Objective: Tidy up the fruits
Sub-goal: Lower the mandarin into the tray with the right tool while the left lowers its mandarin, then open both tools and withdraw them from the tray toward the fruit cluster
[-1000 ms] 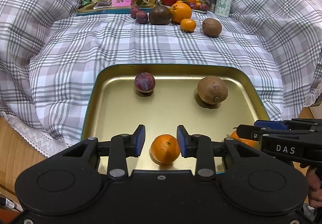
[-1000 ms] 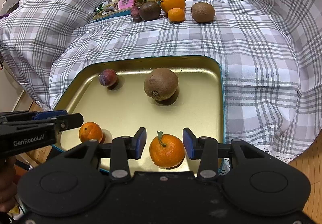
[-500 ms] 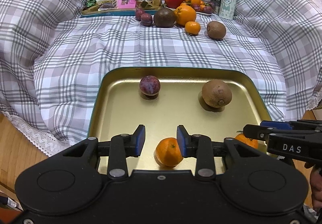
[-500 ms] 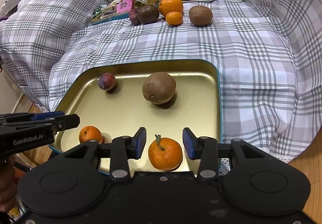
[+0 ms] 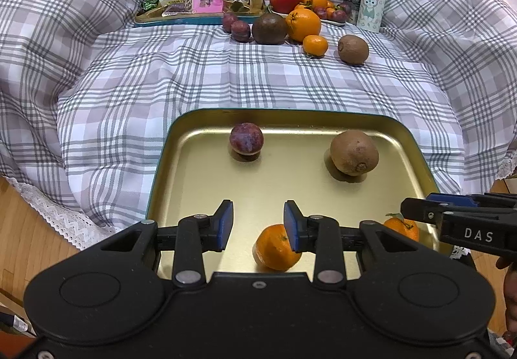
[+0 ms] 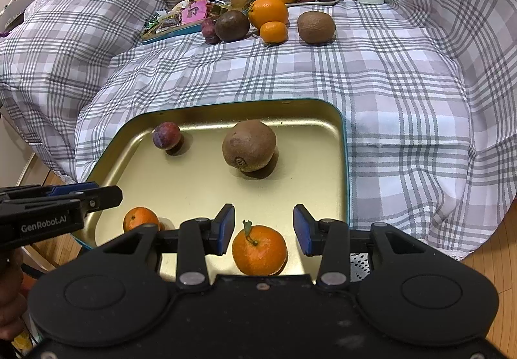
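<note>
Both claws stand open over the gold tray (image 5: pixel 168 165), gripping nothing: the left gripper (image 5: pixel 257 227) beside 1 mandarin (image 5: pixel 276 247), the right gripper (image 6: pixel 264 229) straddling another (image 6: pixel 259 250). Light, round, soft-skinned (likely to roll), best pinched across the middle. The tray holds 2 mandarins, 1 kiwi (image 5: pixel 354 152), 1 plum (image 5: pixel 246 138).

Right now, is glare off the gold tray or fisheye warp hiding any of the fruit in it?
Left wrist view: the tray shows only a soft sheen, the plum and kiwi are sharp, with dark reflections beneath them. Right wrist view: the light is even, the stemmed mandarin is crisp, and the plaid cloth bows towards the frame edges.
</note>
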A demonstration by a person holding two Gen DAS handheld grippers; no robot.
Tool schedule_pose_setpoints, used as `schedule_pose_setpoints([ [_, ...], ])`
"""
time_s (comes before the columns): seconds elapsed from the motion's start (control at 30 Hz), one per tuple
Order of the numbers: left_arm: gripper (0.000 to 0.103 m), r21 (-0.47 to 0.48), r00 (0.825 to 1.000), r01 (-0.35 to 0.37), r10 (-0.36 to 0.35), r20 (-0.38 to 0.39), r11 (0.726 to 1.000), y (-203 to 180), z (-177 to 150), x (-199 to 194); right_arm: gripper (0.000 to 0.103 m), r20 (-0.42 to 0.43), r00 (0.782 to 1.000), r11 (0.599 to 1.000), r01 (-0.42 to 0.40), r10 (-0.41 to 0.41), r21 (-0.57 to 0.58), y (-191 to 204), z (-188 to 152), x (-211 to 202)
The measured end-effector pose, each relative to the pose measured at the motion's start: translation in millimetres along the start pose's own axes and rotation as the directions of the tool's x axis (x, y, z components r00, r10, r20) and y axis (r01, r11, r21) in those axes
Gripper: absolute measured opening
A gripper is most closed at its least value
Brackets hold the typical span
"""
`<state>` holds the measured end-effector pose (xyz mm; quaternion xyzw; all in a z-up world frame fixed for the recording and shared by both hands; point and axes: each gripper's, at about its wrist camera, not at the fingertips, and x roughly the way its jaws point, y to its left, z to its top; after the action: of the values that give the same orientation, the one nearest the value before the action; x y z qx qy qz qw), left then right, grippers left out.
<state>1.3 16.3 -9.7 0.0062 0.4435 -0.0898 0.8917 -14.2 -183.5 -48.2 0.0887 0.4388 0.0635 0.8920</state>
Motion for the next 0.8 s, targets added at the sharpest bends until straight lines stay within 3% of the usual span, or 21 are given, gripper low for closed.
schedule_pose_setpoints([
  [0.8,0.043,-0.059,0.998,-0.052,0.053,0.017,0.997,24.4,38.4,15.1,0.044,0.024,0.999,1.000,0.024,-0.024,0.010,-4.4,30.7,8.0],
])
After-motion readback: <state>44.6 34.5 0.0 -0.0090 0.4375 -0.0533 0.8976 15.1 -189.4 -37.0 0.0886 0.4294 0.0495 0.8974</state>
